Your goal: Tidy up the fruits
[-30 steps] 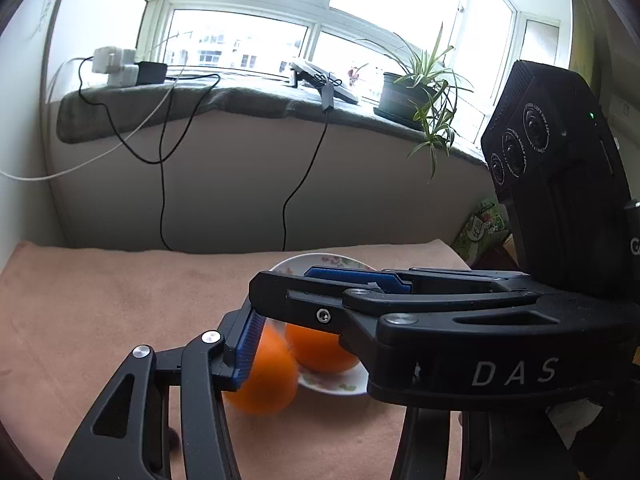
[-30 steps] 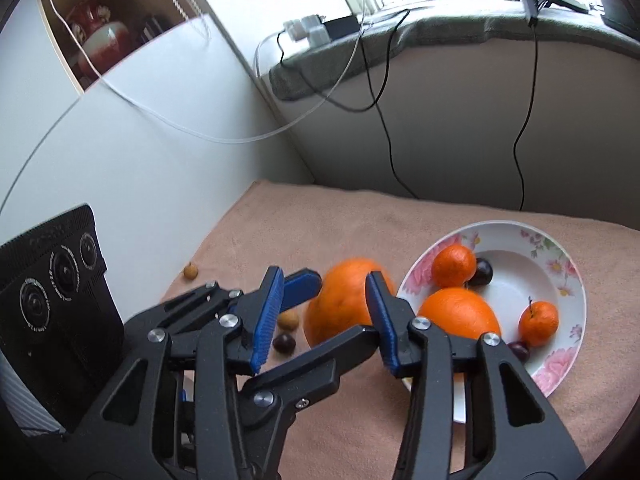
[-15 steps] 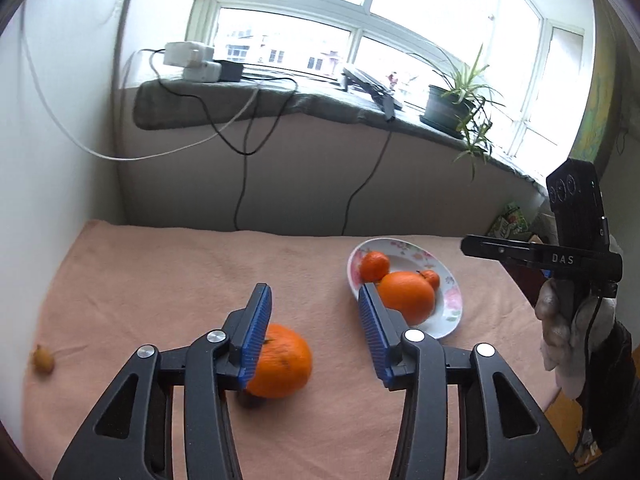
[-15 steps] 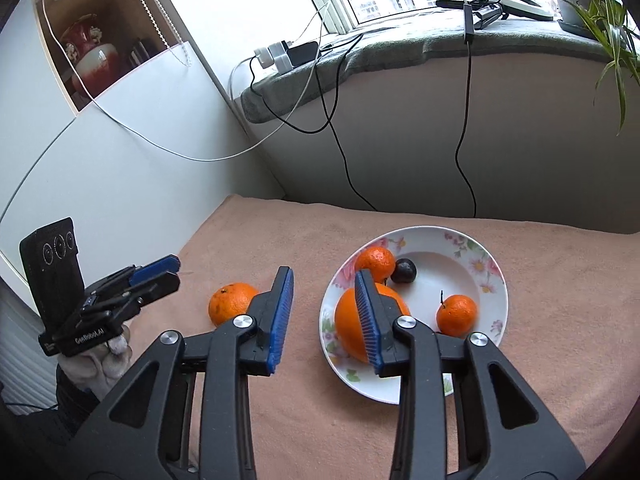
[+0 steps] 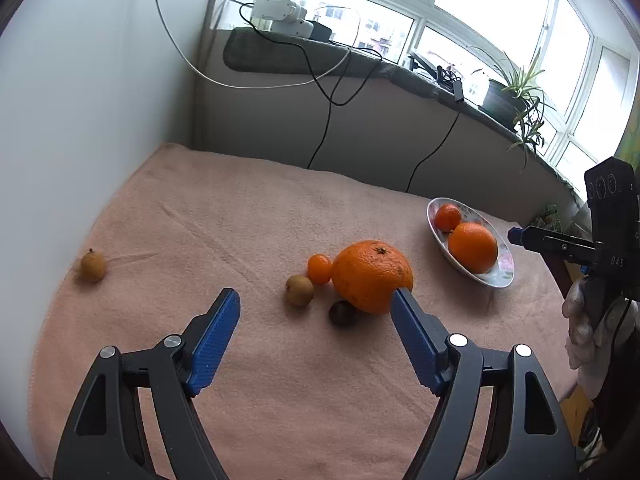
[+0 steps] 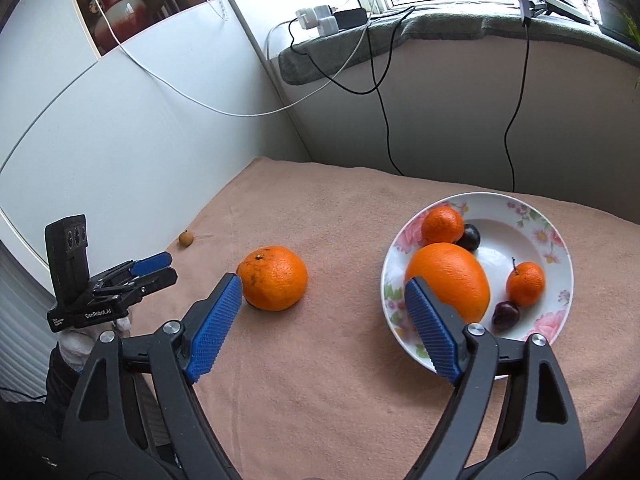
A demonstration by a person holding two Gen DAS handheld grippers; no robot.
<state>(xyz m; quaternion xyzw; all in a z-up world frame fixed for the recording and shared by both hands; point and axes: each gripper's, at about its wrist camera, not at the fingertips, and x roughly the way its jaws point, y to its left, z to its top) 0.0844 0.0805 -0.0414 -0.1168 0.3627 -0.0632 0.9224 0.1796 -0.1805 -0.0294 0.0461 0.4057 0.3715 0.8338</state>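
**Grippers wide, fruit split between plate and desk**

Spread far wider than half a second back: left gripper [image 5: 316, 300] and right gripper [image 6: 324, 284], both with jaws just opened and nothing between the blue pads. Pulled back from the big orange [image 5: 372, 276], now resting free on the pink cloth of the desk [image 5: 240, 220], just past the left gripper's tips. New in the left wrist view: a small orange fruit [image 5: 319, 268] touching the big orange, a tan round fruit [image 5: 299, 290] just beside it, a dark fruit [image 5: 343, 313] at the orange's foot, another tan fruit [image 5: 93, 267] well apart near the wall.

Partly covered by the right gripper's finger: near rim of the flowered plate [image 6: 536, 216]. Cut off by the frame edge: the hand [image 5: 578, 320] holding the right gripper. Hidden behind the big orange in the right wrist view: the small cluster.

On the plate: large smooth orange [image 6: 452, 280], two mandarins, two dark plums. Rougher, dimpled skin on the big orange.
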